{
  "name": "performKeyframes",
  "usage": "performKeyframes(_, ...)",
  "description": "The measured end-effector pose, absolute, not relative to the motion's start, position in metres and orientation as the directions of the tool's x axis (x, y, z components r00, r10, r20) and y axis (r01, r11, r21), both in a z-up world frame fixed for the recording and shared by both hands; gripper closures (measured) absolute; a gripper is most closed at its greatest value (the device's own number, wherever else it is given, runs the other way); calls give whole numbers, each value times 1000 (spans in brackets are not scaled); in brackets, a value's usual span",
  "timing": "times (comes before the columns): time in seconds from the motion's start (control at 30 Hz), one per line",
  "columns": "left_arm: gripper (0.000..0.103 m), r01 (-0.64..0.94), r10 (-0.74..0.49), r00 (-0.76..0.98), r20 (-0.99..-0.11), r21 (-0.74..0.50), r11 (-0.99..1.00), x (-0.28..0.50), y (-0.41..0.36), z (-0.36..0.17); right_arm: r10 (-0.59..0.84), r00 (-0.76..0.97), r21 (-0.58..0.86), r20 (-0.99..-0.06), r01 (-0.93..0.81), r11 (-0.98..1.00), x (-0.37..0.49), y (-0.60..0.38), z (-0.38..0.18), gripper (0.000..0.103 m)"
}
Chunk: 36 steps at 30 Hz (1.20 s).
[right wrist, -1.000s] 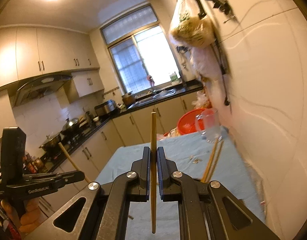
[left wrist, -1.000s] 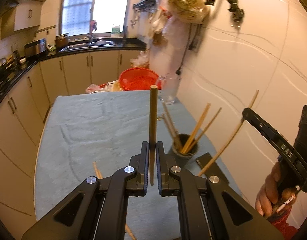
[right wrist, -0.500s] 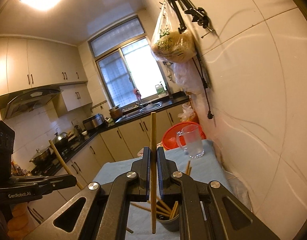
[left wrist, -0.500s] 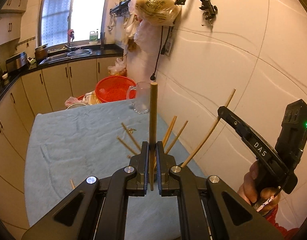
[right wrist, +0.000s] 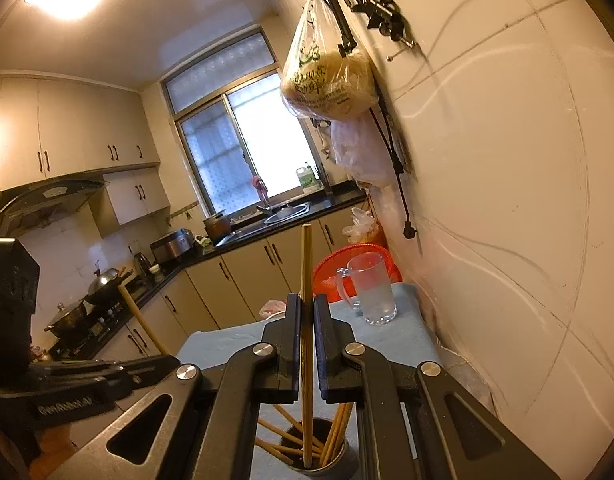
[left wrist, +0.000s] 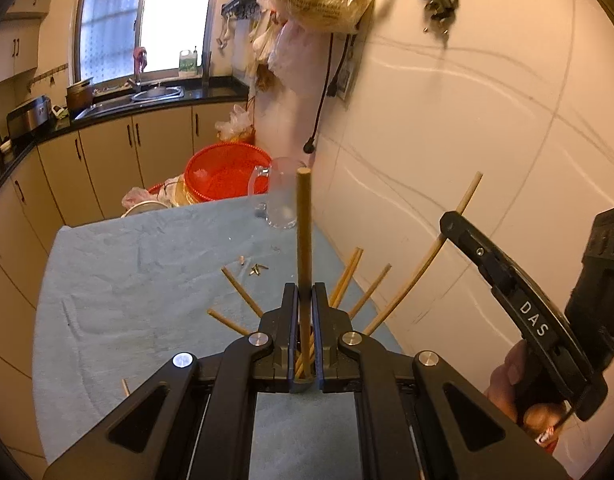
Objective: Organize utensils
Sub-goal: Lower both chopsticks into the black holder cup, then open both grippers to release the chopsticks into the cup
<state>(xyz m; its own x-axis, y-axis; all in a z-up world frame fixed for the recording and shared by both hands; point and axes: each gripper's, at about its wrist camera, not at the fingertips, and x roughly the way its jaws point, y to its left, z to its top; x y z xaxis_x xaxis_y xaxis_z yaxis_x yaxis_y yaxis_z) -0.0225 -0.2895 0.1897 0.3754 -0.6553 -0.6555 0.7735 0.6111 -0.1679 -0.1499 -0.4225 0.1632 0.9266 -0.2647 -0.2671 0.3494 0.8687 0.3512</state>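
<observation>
My left gripper [left wrist: 305, 294] is shut on a thick wooden chopstick [left wrist: 303, 236] that stands upright between its fingers. Several chopsticks [left wrist: 347, 280] fan out from behind those fingers; the cup that holds them is hidden. At the right, my right gripper [left wrist: 453, 222] is shut on a thin chopstick [left wrist: 421, 270]. In the right wrist view the right gripper [right wrist: 306, 306] grips that chopstick [right wrist: 306, 264] upright. Its lower end shows at the mouth of a dark cup [right wrist: 339, 458] with several chopsticks; whether it is inside I cannot tell. The left gripper [right wrist: 163, 360] is at the left.
A blue cloth [left wrist: 127, 280] covers the table, which runs along the tiled wall [left wrist: 447, 140] on the right. A glass mug [left wrist: 281, 204] and a red basket [left wrist: 227, 172] stand at the far end. Small bits [left wrist: 257, 269] and a stick end [left wrist: 125, 386] lie on the cloth.
Both grippers have moved toward the cup by the wall, each still holding its chopstick. The cup slid behind the left fingers and came into sight under the right ones.
</observation>
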Motion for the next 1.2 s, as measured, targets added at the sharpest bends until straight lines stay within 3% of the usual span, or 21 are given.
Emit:
performKeyframes(0.47, 97, 750, -594, 334, -732, -175, 638, 1, -305, 140, -233, 896, 331, -378, 365, 870, -110, -429, 115, 96)
performKeyframes(0.83, 97, 737, -587, 347, -731, -175, 653, 1, -299, 139, -216, 879, 337, -425, 375, 863, -110, -427, 101, 93)
performKeyframes(0.97, 96, 736, -600, 350, -719, -185, 651, -3, -290, 146, -228, 889, 332, -398, 371, 867, -119, -423, 111, 69)
performKeyframes(1.1, 95, 735, -617, 361, -699, -193, 650, -8, -276, 157, -247, 895, 331, -370, 376, 866, -132, -418, 122, 66)
performKeyframes(1.13, 91, 734, -622, 365, -692, -197, 650, -10, -270, 160, -249, 898, 338, -362, 375, 863, -137, -417, 125, 63)
performKeyframes(1.2, 76, 731, -633, 385, -672, -196, 653, -15, -258, 168, -251, 904, 349, -345, 372, 860, -144, -414, 130, 44)
